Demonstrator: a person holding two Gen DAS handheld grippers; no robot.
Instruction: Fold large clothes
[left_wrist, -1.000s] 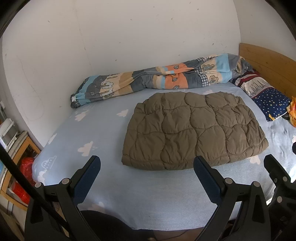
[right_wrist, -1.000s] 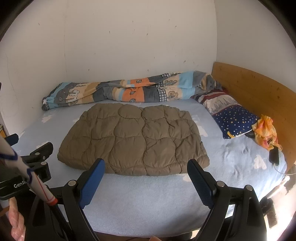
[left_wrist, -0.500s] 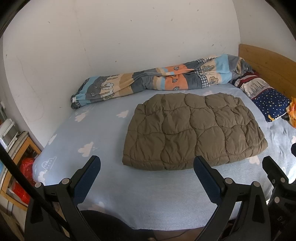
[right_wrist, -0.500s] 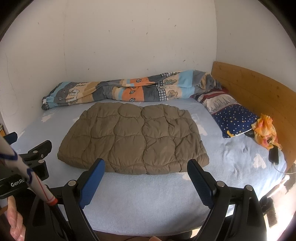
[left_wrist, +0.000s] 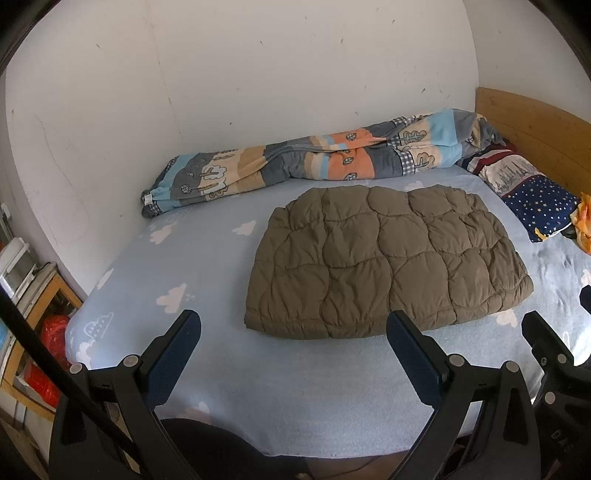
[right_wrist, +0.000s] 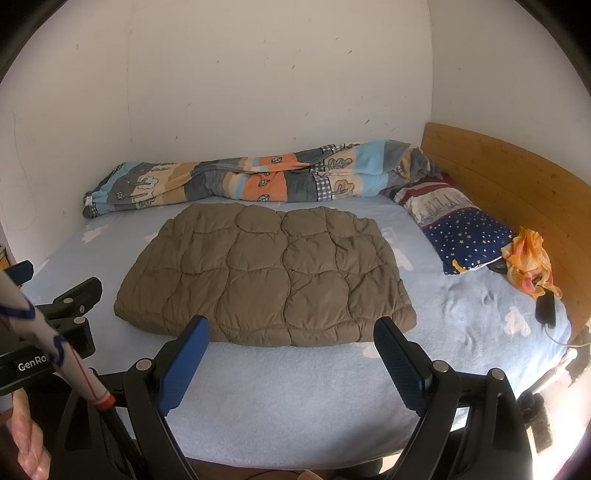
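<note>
A brown quilted garment (left_wrist: 384, 262) lies folded into a rough rectangle in the middle of the bed; it also shows in the right wrist view (right_wrist: 266, 275). My left gripper (left_wrist: 293, 326) is open and empty, held over the bed's near edge, short of the garment's near edge. My right gripper (right_wrist: 291, 330) is open and empty, its fingertips just before the garment's near edge. The left gripper's body shows at the left of the right wrist view (right_wrist: 55, 306), and the right gripper's body at the right of the left wrist view (left_wrist: 546, 347).
The bed has a light blue cloud-print sheet (right_wrist: 288, 398). A patterned duvet (right_wrist: 240, 182) lies rolled along the back wall. A starry pillow (right_wrist: 458, 232), an orange cloth (right_wrist: 528, 258) and a black phone (right_wrist: 546, 308) lie by the wooden headboard (right_wrist: 509, 192). A wooden shelf (left_wrist: 33, 325) stands left of the bed.
Both views have drifted very slightly; the garment lies unchanged and both grippers stay open.
</note>
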